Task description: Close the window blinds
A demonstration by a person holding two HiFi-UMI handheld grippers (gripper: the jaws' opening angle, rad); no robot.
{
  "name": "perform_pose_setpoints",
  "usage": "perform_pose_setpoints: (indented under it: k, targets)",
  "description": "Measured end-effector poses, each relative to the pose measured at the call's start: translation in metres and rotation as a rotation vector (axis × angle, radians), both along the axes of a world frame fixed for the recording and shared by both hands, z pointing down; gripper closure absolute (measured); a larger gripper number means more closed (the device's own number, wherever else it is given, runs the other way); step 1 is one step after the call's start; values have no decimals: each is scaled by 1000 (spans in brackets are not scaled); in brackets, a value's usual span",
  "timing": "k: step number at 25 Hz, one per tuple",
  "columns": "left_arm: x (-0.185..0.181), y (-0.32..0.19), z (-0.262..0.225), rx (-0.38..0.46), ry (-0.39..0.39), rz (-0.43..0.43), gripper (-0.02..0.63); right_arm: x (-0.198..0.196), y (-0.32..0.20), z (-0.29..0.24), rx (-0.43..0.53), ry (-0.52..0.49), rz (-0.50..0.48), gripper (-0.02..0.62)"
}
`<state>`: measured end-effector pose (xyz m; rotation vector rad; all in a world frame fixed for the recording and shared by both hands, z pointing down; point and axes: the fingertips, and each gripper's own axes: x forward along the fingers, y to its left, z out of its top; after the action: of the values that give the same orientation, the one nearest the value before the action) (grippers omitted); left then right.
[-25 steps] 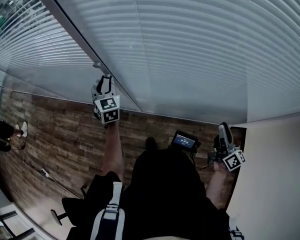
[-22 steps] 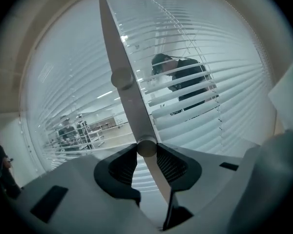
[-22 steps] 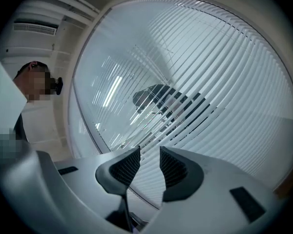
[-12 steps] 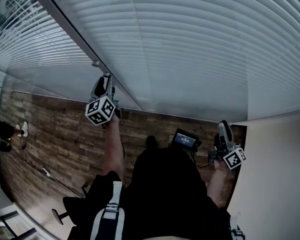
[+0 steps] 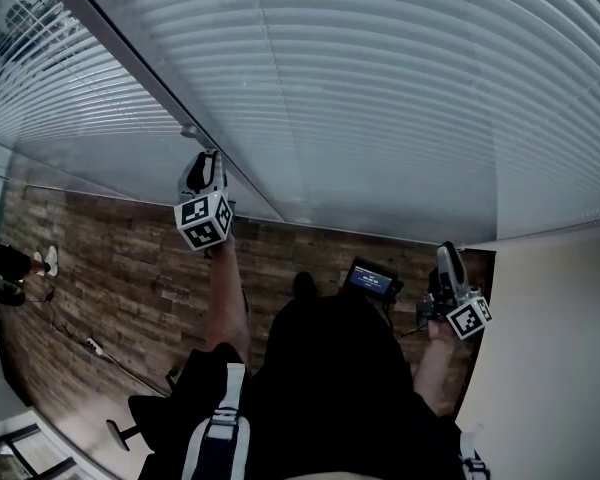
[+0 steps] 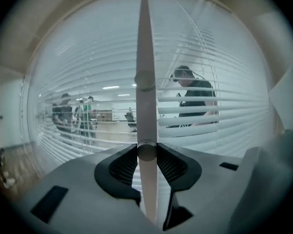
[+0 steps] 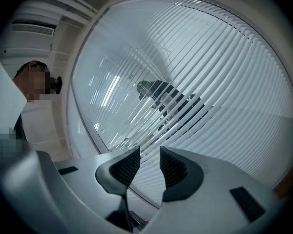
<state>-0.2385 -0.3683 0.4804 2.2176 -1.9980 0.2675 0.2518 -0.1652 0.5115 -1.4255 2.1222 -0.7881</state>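
window blinds: white horizontal slats, fill the top of the head view and curve over both panes; straight ahead of both grippers
slats: on the wide pane they lie close together and look almost solid from above; in the left gripper view gaps between them are open enough to see through
frame bar: dark, runs diagonally between the 2 panes, down towards the left gripper
tilt wand: white rod, hangs vertical through the middle of the left gripper view, 1 round joint partway up, its lower end between the jaws
left gripper: raised close to the blinds, jaws have just been closing, both ribbed pads on the wand
right gripper: held low at the right, level; jaws a narrow gap apart, nothing between them, only slats beyond
beyond the glass: lit office space, ceiling light strips, several standing figures at the left, 1 figure in a dark top at the right; detail blurred by the slats
floor: dark wood-look planks, meets the window along its lower edge
cable: thin, lies across the floor at the left
wall: plain beige, fills the lower right of the head view
screen: small lit display on a dark device, just left of the right gripper
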Motion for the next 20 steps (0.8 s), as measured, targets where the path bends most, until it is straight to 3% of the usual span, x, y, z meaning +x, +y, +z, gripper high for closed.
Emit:
perform_pose_setpoints:
  k: [7,11,14,16,18,20]
  targets:
    - [5,-1,3,-37,-515,-44,471,2,1,7,-9,-25,-7,483]
    - [7,-2,3,-48,-623,-54,471,0,-1,1,-3,-14,-10,483]
    - [9,-1,3,-34,-605,-48,471,1,0,2,-4,-14,-9,483]
    - [11,-1,3,-15,-522,-25,468,3,2,6,-9,-24,-10,483]
    - [11,0,3,-2,-350,-8,391,2,1,4,-8,-21,-8,483]
    - [9,3,2,10,-129,-1,374,1,1,-1,-2,-10,-3,483]
